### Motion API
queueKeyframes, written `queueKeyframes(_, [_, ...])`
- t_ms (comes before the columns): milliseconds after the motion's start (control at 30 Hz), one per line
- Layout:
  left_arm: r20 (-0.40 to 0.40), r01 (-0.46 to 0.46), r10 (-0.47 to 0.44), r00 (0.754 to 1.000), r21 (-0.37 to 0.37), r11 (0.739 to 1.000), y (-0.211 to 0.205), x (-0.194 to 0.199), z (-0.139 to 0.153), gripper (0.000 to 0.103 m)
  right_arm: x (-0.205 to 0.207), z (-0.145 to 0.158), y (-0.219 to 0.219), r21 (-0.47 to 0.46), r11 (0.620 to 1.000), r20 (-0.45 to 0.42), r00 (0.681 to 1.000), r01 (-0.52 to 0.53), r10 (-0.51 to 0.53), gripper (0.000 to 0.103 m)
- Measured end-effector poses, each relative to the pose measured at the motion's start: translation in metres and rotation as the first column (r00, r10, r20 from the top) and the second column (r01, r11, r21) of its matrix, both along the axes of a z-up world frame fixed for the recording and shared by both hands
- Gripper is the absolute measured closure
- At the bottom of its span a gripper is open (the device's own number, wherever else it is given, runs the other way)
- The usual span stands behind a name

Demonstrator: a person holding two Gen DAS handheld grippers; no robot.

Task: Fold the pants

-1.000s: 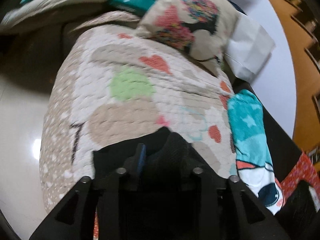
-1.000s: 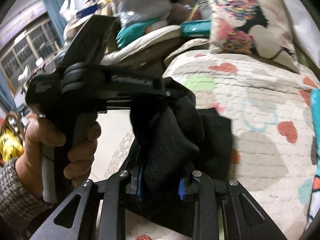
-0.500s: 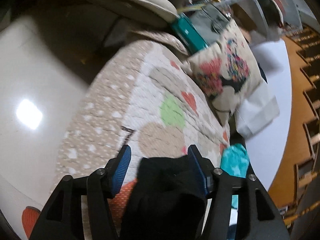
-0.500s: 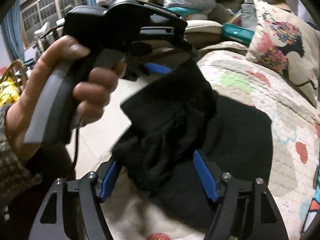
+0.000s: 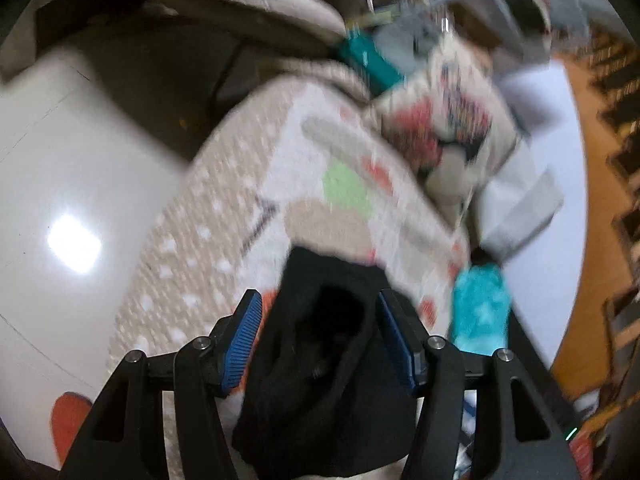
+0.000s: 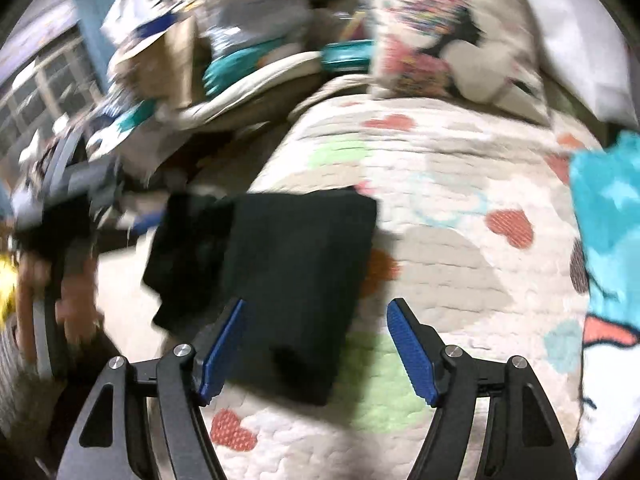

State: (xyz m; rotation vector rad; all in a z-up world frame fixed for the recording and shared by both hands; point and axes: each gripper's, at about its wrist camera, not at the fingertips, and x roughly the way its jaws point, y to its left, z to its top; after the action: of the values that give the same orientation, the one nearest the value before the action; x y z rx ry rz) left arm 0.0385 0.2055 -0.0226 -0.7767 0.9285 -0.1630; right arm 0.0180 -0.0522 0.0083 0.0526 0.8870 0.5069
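The black pants (image 6: 288,280) lie folded into a thick rectangle on the heart-patterned quilt (image 6: 460,280), with a looser flap toward the bed's left edge. My right gripper (image 6: 318,332) hovers open just in front of the fold, its blue pads clear of the cloth. In the left wrist view the pants (image 5: 320,360) bunch up between the fingers of my left gripper (image 5: 320,332), which is open, with a gap showing at the left pad (image 5: 244,336). A hand (image 6: 76,292) holding the left gripper shows blurred at the left of the right wrist view.
A flower-print pillow (image 6: 452,48) rests at the head of the quilt, and a turquoise cloth (image 6: 608,216) lies along its right side. Glossy white floor (image 5: 80,160) runs beside the bed. Piled bags and bedding (image 6: 240,40) sit behind the bed's far corner.
Both grippers have opened and let go of the pants. The right gripper has drawn back, leaving the fold flat on the quilt. The left gripper has swung and rolled, with cloth still between its fingers.
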Motion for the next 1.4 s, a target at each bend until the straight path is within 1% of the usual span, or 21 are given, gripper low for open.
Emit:
queueKeyframes(33, [-0.036, 0.02, -0.018, 0.999, 0.042, 0.999, -0.009, 0.005, -0.006, 0.044, 0.004, -0.001, -0.004, 0.018, 1.0, -0.014, 1.0, 0.015, -0.015, 0.026])
queueKeyframes(100, [-0.106, 0.016, -0.004, 0.994, 0.11, 0.994, -0.015, 0.013, -0.021, 0.029, 0.009, -0.003, -0.007, 0.041, 0.998, -0.045, 0.998, 0.041, -0.039, 0.026])
queueKeyframes(167, [-0.162, -0.047, 0.053, 0.985, 0.044, 0.998, -0.003, 0.016, -0.041, 0.02, 0.013, -0.007, -0.007, 0.05, 0.997, -0.068, 0.996, 0.053, -0.049, 0.026])
queueKeyframes(233, [-0.192, -0.103, 0.084, 0.978, -0.089, 0.991, 0.014, 0.015, -0.054, 0.02, 0.013, -0.013, -0.004, 0.052, 0.997, -0.095, 0.994, 0.05, -0.045, 0.026])
queueKeyframes(267, [-0.19, -0.122, 0.098, 0.977, -0.12, 0.985, 0.02, 0.013, -0.056, 0.02, 0.015, -0.017, -0.003, 0.058, 0.997, -0.112, 0.993, 0.048, -0.041, 0.026])
queueKeyframes(400, [-0.14, -0.165, 0.143, 0.98, -0.163, 0.973, 0.031, 0.005, -0.047, 0.021, 0.02, -0.026, -0.003, 0.105, 0.993, -0.161, 0.987, 0.048, -0.031, 0.026])
queueKeyframes(500, [-0.051, -0.145, 0.137, 0.989, -0.213, 0.966, 0.03, 0.0, -0.034, 0.021, 0.026, -0.029, -0.004, 0.126, 0.99, -0.184, 0.982, 0.063, -0.039, 0.026])
queueKeyframes(567, [0.021, -0.104, 0.109, 0.994, -0.18, 0.978, 0.023, -0.002, -0.019, 0.021, 0.027, -0.031, -0.006, 0.125, 0.99, -0.185, 0.982, 0.066, -0.042, 0.026])
queueKeyframes(633, [0.053, -0.06, 0.066, 0.996, -0.104, 0.993, 0.01, 0.0, -0.007, 0.021, 0.028, -0.033, -0.009, 0.128, 0.989, -0.19, 0.981, 0.072, -0.047, 0.026])
queueKeyframes(700, [-0.011, -0.041, 0.041, 0.999, 0.006, 0.999, -0.002, 0.008, -0.012, 0.021, 0.03, -0.036, -0.012, 0.136, 0.987, -0.204, 0.977, 0.085, -0.056, 0.026])
queueKeyframes(767, [-0.115, -0.056, 0.063, 0.991, 0.063, 0.996, -0.003, 0.013, -0.03, 0.021, 0.034, -0.039, -0.016, 0.158, 0.982, -0.224, 0.972, 0.1, -0.063, 0.026])
queueKeyframes(800, [-0.161, -0.072, 0.075, 0.984, 0.02, 0.997, 0.002, 0.015, -0.042, 0.021, 0.035, -0.039, -0.017, 0.165, 0.981, -0.231, 0.971, 0.104, -0.064, 0.026])
queueKeyframes(867, [-0.171, -0.087, 0.068, 0.983, -0.103, 0.991, 0.011, 0.013, -0.052, 0.021, 0.039, -0.041, -0.017, 0.18, 0.978, -0.242, 0.968, 0.105, -0.059, 0.026])
queueKeyframes(900, [-0.167, -0.08, 0.057, 0.984, -0.133, 0.988, 0.011, 0.013, -0.053, 0.021, 0.041, -0.042, -0.017, 0.185, 0.978, -0.246, 0.968, 0.102, -0.054, 0.026])
queueKeyframes(933, [-0.168, -0.06, 0.037, 0.985, -0.133, 0.989, 0.009, 0.014, -0.054, 0.021, 0.044, -0.043, -0.015, 0.189, 0.977, -0.251, 0.967, 0.098, -0.048, 0.026])
queueKeyframes(1033, [-0.181, 0.02, -0.042, 0.983, -0.122, 0.992, -0.007, 0.02, -0.059, 0.02, 0.056, -0.051, -0.011, 0.221, 0.971, -0.283, 0.959, 0.092, -0.026, 0.024])
queueKeyframes(1100, [-0.169, 0.073, -0.081, 0.982, -0.053, 0.996, -0.022, 0.023, -0.056, 0.01, 0.067, -0.058, -0.008, 0.258, 0.961, -0.312, 0.95, 0.1, -0.015, 0.023])
queueKeyframes(1200, [-0.145, 0.144, -0.132, 0.981, 0.08, 0.986, -0.041, 0.027, -0.05, 0.008, 0.081, -0.07, -0.004, 0.313, 0.942, -0.357, 0.934, 0.124, -0.004, 0.023])
queueKeyframes(1233, [-0.137, 0.153, -0.138, 0.981, 0.105, 0.983, -0.044, 0.026, -0.049, 0.012, 0.084, -0.073, -0.002, 0.326, 0.936, -0.37, 0.929, 0.13, 0.0, 0.023])
queueKeyframes(1300, [-0.119, 0.163, -0.149, 0.982, 0.119, 0.979, -0.046, 0.026, -0.045, 0.038, 0.09, -0.078, 0.002, 0.341, 0.931, -0.383, 0.924, 0.13, 0.012, 0.024])
queueKeyframes(1400, [-0.116, 0.144, -0.132, 0.984, 0.096, 0.985, -0.038, 0.024, -0.043, 0.054, 0.092, -0.077, 0.009, 0.348, 0.931, -0.379, 0.925, 0.107, 0.036, 0.037])
